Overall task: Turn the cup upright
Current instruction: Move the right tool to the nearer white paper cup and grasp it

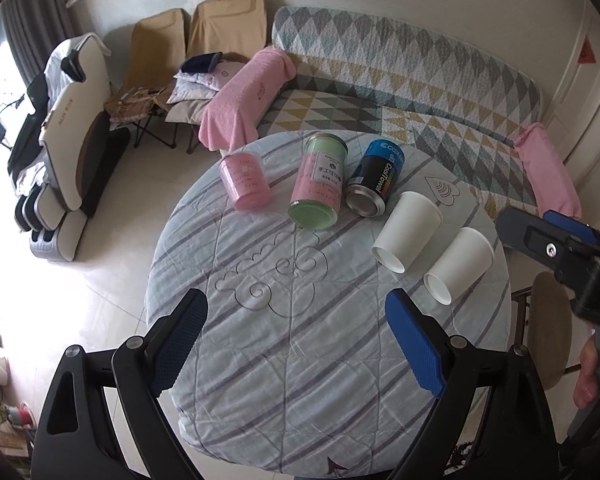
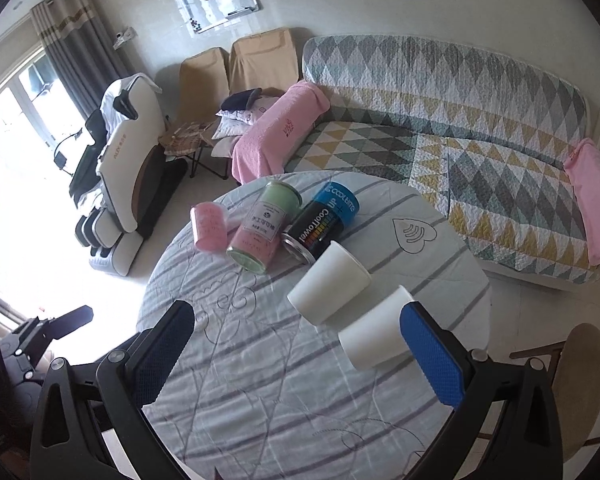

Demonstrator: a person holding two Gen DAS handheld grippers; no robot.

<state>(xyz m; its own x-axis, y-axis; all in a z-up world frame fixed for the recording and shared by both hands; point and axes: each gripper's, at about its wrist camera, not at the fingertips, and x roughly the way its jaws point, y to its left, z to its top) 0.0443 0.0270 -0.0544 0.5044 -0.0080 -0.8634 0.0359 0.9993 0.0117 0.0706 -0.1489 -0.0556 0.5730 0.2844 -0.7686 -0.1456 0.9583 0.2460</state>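
Observation:
Two white paper cups lie on their sides on the round table (image 1: 284, 360), bases toward me. The farther cup (image 1: 407, 231) (image 2: 329, 289) lies beside a blue-black can. The nearer cup (image 1: 459, 265) (image 2: 374, 334) lies at the table's right side. My left gripper (image 1: 296, 344) is open and empty, above the table's near middle. My right gripper (image 2: 300, 360) is open and empty; its blue right finger (image 2: 432, 354) overlaps the nearer cup in view. The right gripper also shows at the right edge of the left wrist view (image 1: 560, 252).
A pink cup (image 1: 245, 181), a pink-green jar (image 1: 320, 182) and a blue-black can (image 1: 374, 178) lie on their sides at the table's far part. A patterned sofa (image 1: 420, 92) stands behind. A round stool (image 1: 550, 328) stands at the right, a massage chair (image 1: 68, 140) at the left.

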